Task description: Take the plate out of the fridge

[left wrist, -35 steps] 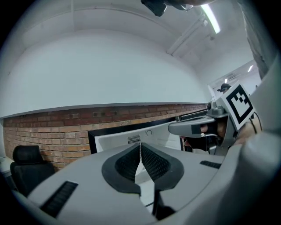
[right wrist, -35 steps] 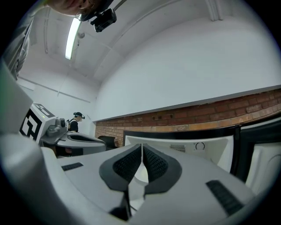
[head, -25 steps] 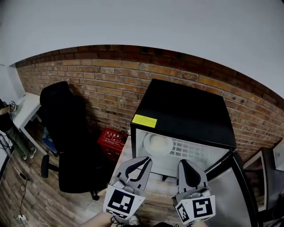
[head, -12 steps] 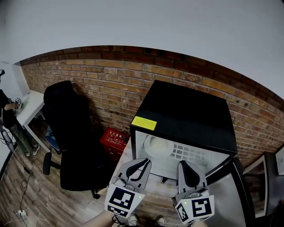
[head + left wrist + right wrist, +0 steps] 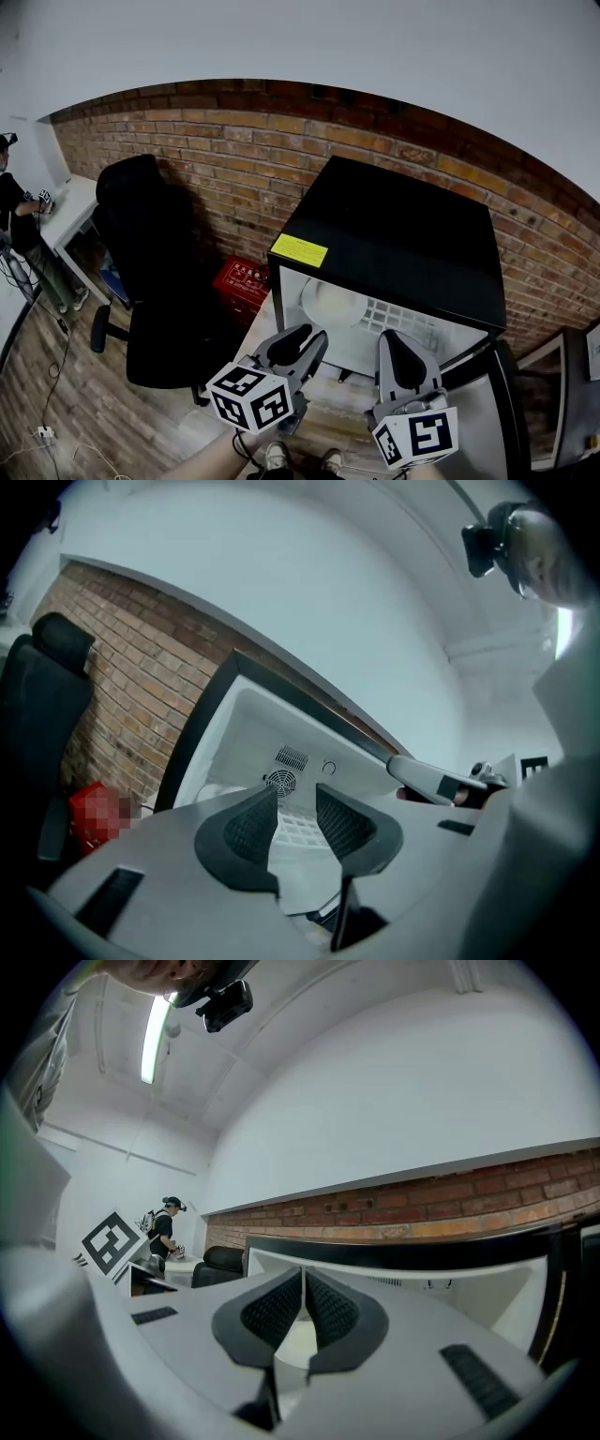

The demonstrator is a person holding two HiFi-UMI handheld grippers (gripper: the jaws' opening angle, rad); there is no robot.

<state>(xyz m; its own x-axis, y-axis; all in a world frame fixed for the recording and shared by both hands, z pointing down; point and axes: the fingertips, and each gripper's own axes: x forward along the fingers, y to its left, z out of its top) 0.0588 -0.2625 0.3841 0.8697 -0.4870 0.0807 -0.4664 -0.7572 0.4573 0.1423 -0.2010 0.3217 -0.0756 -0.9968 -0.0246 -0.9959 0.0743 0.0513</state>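
Plate: we see it in the fridge, mid-frame, above both grippers.
Left gripper: jaws opening, nothing between.
Right gripper: jaws together.

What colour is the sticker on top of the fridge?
Yellow. The sticker shows best in the head view, near the front left corner of the fridge.

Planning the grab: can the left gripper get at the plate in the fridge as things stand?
Probably yes. The fridge stands open, the plate lies on its wire shelf with nothing in front, and the left gripper faces the opening, jaws opening and empty.
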